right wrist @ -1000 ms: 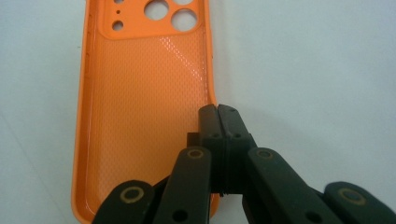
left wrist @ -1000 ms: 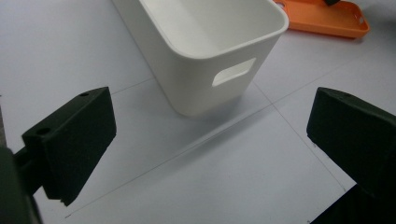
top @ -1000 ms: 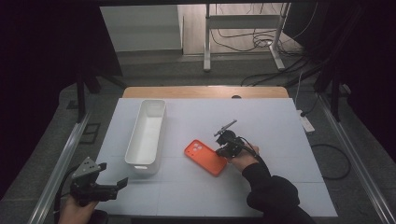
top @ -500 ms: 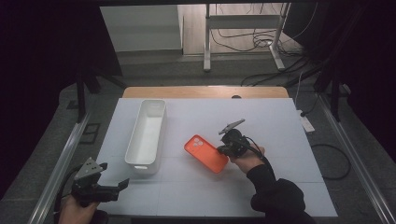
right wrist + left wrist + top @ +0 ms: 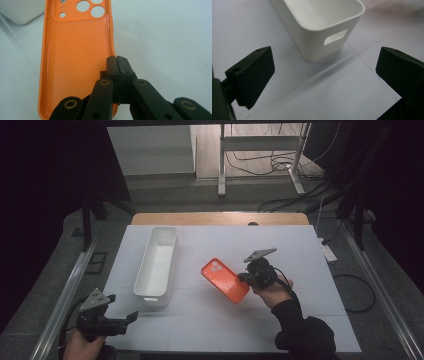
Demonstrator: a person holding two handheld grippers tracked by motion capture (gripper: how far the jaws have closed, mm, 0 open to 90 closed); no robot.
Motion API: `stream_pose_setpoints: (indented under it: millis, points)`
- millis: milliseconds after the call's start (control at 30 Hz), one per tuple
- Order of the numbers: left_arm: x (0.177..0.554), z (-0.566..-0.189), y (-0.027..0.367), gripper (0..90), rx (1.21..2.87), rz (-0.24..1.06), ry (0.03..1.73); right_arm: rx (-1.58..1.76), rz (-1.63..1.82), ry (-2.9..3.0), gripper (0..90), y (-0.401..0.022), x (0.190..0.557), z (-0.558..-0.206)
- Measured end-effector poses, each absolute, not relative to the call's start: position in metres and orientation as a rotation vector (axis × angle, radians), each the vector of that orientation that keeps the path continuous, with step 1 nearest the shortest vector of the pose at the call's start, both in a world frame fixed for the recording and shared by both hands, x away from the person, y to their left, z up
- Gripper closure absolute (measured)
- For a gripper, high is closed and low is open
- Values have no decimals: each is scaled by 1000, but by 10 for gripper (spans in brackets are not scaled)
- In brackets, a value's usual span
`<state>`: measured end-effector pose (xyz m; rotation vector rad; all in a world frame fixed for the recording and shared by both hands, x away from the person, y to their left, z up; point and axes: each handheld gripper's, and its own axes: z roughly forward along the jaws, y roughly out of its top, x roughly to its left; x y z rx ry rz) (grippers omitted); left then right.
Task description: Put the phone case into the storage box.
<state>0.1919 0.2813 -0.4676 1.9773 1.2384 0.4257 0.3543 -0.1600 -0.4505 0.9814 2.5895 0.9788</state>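
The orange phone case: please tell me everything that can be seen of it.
The orange phone case looks like soft plastic with a finely dotted inner face, turned toward the camera. Round camera holes sit at its far end, with small side cutouts along one edge. No phone is inside. The right gripper is shut on one long side wall. In the high view the case lies diagonally beside the white bin, apart from it.
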Motion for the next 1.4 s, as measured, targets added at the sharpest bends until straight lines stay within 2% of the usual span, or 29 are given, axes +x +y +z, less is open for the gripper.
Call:
stream_pose_setpoints:
  millis: [600,1400]
  points:
    - [194,-466,281,5,1957,409,1279,994,1074,2493,892,-184,326,-431]
    - [217,-448,250,0,1899,265,1103,992,1127,2441,891,-199,306,-421]
